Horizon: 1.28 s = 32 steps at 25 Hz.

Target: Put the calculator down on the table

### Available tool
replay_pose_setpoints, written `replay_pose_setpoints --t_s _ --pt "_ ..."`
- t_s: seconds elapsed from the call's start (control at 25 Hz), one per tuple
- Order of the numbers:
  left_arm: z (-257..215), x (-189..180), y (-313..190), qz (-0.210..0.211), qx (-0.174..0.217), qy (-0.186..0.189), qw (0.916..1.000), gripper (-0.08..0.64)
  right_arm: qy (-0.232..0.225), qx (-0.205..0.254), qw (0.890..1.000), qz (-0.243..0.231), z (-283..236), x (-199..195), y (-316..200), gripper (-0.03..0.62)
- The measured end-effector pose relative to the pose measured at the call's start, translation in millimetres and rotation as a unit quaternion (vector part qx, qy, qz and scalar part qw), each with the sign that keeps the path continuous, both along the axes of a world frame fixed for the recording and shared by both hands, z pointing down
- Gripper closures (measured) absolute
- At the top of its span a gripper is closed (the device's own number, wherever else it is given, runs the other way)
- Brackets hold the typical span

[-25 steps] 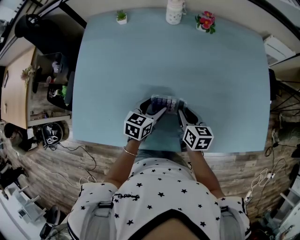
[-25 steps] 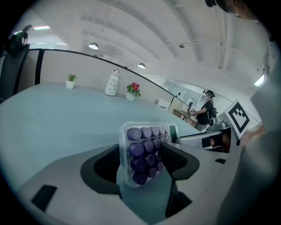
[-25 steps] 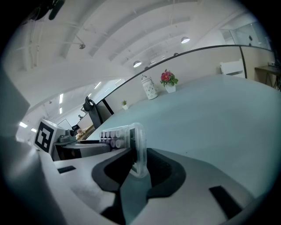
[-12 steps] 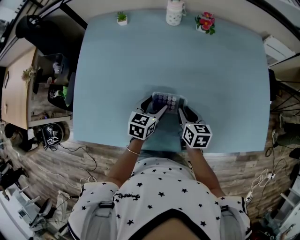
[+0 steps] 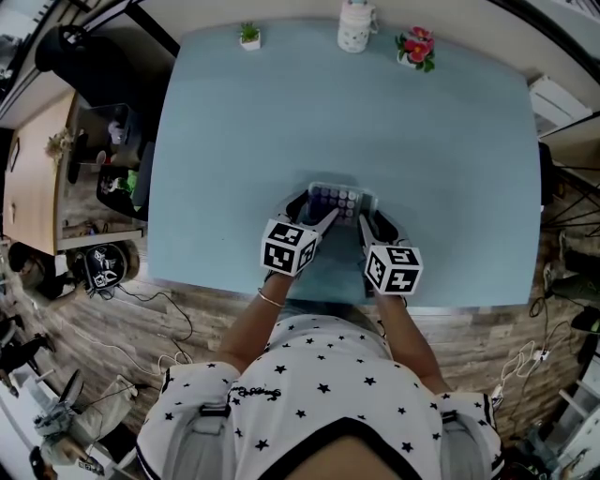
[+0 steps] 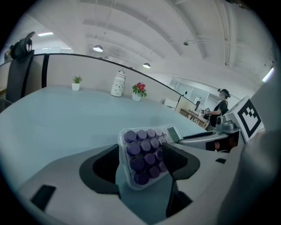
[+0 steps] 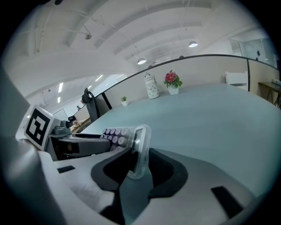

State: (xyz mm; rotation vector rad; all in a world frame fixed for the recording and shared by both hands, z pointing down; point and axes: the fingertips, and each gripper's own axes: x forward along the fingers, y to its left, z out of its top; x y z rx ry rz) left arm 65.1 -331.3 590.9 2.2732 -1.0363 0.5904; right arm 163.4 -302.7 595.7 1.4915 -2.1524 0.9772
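Note:
A clear-cased calculator [image 5: 335,200] with purple keys hangs just above the light blue table [image 5: 375,122], near its front edge, between my two grippers. My left gripper [image 5: 311,210] is shut on its keypad end [image 6: 142,156]; the keys face up and the case fills the gap between the jaws. My right gripper [image 5: 371,221] has the display end [image 7: 139,147] standing edge-on between its jaws. Those jaws are opening, and a dark gap shows beside the case on the right. In each gripper view the other gripper's marker cube shows off to the side.
Along the table's far edge stand a small potted plant [image 5: 248,35], a white jar [image 5: 354,26] and a pot of red flowers [image 5: 415,45]. A wooden cabinet [image 5: 33,178] and cluttered floor lie to the left. The table's front edge [image 5: 337,302] runs just behind the grippers.

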Motion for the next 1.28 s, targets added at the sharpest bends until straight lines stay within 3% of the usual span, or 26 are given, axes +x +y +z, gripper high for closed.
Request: replay_pose_setpoints --t_s 0.72,1.28 --pt "2 -2 -5 -0.018 0.003 -0.009 0.9998 0.245 0.043 0.011 0.999 -0.012 1 0 -6 0.463" --pt "5 0 -12 -0.025 0.020 -0.033 0.9990 0.247 0.033 -0.004 0.999 -0.005 6 3 -13 0.456"
